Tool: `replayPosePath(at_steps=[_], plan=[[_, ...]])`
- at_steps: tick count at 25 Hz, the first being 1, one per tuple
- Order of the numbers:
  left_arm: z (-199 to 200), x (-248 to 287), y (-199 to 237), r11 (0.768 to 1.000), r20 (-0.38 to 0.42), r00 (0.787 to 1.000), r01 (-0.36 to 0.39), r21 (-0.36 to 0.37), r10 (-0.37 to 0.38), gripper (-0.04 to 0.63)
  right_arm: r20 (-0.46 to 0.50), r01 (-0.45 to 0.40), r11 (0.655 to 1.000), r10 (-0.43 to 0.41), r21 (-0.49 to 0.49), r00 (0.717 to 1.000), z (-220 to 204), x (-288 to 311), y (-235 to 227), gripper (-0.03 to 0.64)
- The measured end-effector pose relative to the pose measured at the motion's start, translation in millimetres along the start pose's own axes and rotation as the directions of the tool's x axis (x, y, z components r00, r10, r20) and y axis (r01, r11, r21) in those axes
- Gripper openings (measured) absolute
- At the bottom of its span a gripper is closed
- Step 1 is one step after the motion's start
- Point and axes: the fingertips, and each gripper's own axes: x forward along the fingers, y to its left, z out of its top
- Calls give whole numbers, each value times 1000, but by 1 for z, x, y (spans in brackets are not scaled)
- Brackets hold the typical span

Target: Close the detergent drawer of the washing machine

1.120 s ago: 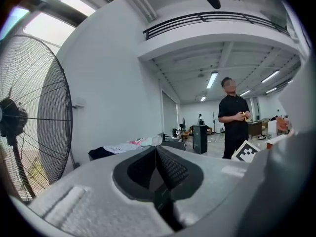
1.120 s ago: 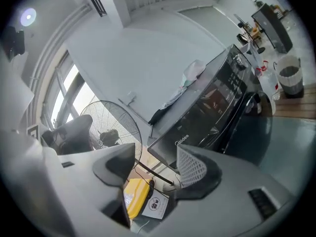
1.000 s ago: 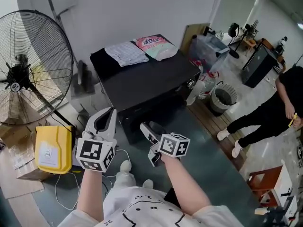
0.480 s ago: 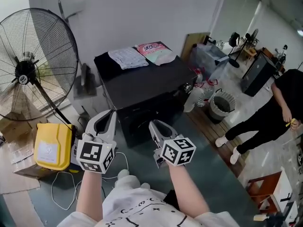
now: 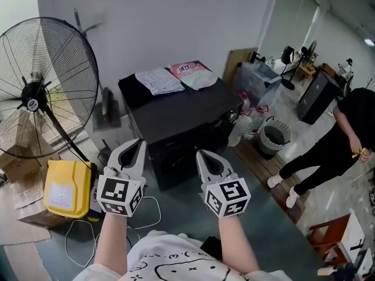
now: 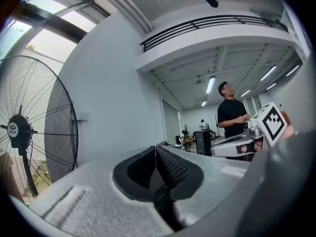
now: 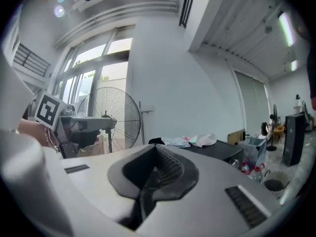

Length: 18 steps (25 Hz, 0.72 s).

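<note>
Two empty pairs of jaws, pressed together: left gripper and right gripper, just closed, hang short of the washing machine, its detergent drawer apparently flush.

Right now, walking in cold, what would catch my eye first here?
Two handheld grippers with black-and-white marker cubes fill the foreground, the left gripper and the right gripper, both shut and empty; the right's jaws have just closed. Beyond them stands a black washing machine, with a huge floor fan at far left.
</note>
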Motion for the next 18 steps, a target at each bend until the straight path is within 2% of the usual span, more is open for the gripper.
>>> replayPosePath(at_steps=[5,10,18], plan=[[8,0,15,1000,12,1000,6,13,-6,18,27,72,988,-69,-138,997,24,-1,7,0],[20,0,30,1000,30,999,18,17,-18,18,66,110,986,-102,-127,993,42,1,17,0],[38,6,42,999,73,996,46,22,-47,18,156,163,969,-135,-184,978,88,-1,21,0]])
